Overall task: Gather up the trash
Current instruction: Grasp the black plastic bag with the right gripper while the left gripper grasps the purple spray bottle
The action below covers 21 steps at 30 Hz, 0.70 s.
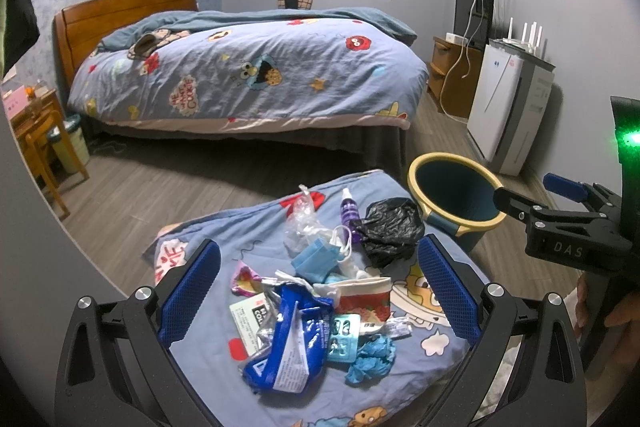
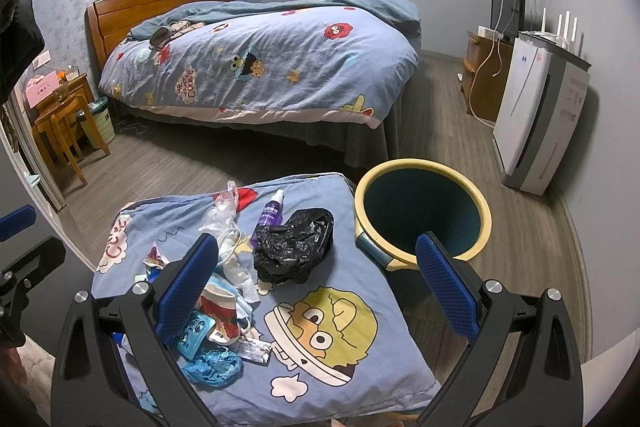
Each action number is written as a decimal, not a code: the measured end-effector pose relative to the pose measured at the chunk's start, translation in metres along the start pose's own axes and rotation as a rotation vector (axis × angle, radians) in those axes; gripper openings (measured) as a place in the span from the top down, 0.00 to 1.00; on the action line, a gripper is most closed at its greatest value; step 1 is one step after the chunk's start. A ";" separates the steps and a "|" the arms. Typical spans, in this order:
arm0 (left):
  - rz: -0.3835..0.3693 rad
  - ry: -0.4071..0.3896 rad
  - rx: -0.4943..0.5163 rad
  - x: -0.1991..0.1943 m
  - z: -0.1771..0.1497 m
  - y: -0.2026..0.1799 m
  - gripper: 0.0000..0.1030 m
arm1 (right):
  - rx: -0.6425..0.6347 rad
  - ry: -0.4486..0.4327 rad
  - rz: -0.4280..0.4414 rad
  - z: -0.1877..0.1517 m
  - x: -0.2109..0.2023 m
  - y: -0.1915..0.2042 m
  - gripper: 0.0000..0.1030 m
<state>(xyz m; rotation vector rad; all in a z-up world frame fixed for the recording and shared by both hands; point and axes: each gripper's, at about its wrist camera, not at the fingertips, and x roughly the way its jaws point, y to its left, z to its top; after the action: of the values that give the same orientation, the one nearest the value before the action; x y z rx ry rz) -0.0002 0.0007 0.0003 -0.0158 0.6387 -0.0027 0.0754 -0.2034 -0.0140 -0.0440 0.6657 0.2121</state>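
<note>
A: Nearest the left gripper (image 1: 318, 291), what lies between the blue mesh-textured pads?

B: Its jaws stand wide apart, released, holding nothing. Under them is a heap of trash on a cloth-covered surface (image 2: 360, 359) printed with cartoon figures: a crinkled blue foil wrapper (image 1: 286, 343) with a white label, a foil blister pack (image 1: 343, 337), a crumpled blue glove (image 1: 370, 357), and a squashed red-and-white paper cup (image 1: 362, 297).

A: And the right gripper (image 2: 318, 291)?

B: Also spread open and empty, hovering over the right part of the same surface. In the left wrist view it shows from the side, a black frame gripped by a hand (image 1: 608, 311).

A: Farther back on the cloth?

B: A folded blue face mask (image 1: 316, 255), clear crumpled plastic (image 1: 302, 215), a small purple spray bottle (image 2: 272, 213) lying down, and a glossy, wrinkled black plastic bag (image 2: 294, 247) touching the bottle.

A: Where is the bin?

B: A round bin (image 2: 422, 213), dark teal inside with a pale yellow rim, stands on the wood-plank floor (image 2: 520, 259) just beside the surface's right edge. Beyond it stands a bed (image 2: 256, 67) with a cartoon quilt and wooden headboard.
</note>
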 end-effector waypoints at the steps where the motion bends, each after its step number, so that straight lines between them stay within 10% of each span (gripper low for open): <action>1: 0.000 -0.001 0.000 0.000 0.000 0.000 0.05 | 0.003 0.002 0.000 0.000 0.001 -0.001 0.05; 21: 0.034 0.021 -0.017 0.104 0.071 0.043 0.05 | 0.115 0.190 0.075 0.046 0.123 -0.035 0.05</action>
<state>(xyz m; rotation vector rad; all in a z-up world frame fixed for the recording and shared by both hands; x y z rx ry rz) 0.1259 0.0441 -0.0055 -0.0216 0.6594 0.0359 0.2049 -0.2103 -0.0542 0.0718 0.8688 0.2431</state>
